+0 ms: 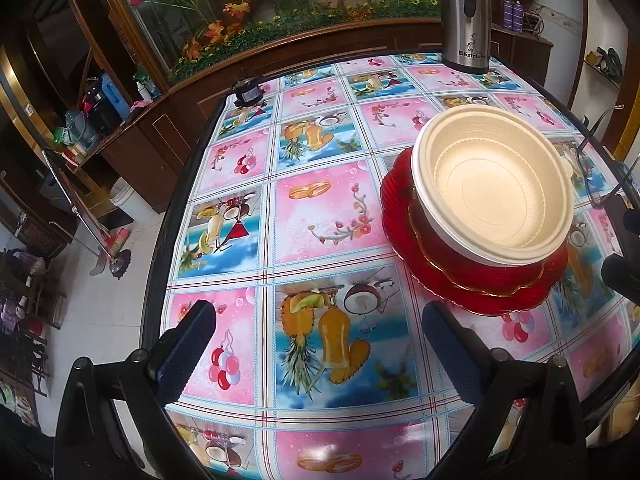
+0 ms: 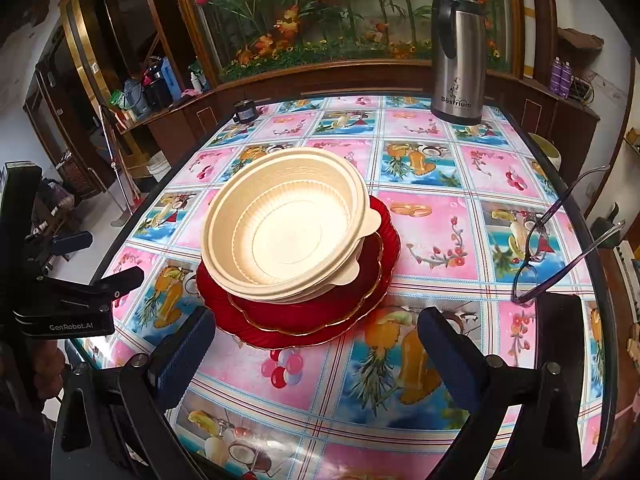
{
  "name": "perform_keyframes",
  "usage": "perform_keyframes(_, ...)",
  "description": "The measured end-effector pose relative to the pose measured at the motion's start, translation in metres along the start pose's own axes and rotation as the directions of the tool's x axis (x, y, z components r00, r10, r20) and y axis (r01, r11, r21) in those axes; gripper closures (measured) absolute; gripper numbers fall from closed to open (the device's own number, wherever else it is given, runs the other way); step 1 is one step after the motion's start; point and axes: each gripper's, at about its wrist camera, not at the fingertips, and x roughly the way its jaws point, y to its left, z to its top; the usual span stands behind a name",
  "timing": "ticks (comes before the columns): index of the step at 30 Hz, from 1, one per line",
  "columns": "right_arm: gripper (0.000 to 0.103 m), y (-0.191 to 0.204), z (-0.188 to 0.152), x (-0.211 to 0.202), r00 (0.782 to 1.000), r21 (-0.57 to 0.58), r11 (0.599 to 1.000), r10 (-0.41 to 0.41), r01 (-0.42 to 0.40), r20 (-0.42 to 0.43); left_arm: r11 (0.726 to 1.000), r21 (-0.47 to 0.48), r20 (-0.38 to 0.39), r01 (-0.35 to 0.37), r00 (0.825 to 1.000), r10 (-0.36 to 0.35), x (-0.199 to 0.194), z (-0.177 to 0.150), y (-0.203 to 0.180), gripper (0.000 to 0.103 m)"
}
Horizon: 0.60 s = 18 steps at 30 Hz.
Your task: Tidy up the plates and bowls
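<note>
A stack stands on the patterned table: a large red plate [image 2: 256, 332] at the bottom, a smaller red gold-rimmed plate [image 2: 320, 312] on it, and cream bowls [image 2: 292, 224] nested on top. In the left wrist view the same red plate [image 1: 488, 300] and cream bowls [image 1: 496, 184] sit at the right. My left gripper [image 1: 316, 332] is open over bare tablecloth, left of the stack. Just in front of the stack my right gripper [image 2: 316, 336] is open, holding nothing. The left gripper [image 2: 96, 256] also shows at the left edge of the right wrist view.
A steel thermos jug [image 2: 458, 56] stands at the table's far edge. A small black object [image 2: 245, 111] sits at the far left corner. Eyeglasses [image 2: 560, 240] lie near the right edge. A wooden cabinet with a floral panel runs behind the table; a mop [image 1: 100, 240] stands on the floor at left.
</note>
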Motion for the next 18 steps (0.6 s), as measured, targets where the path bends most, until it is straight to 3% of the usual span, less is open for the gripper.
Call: perform_keyframes(18,0.001,0.0012,-0.0009,0.0007,1.0,0.005,1.0,0.01,-0.01,0.0,1.0,-0.013,0.0,0.011,1.0,-0.011,0.0005,0.001,0.0015,0.0)
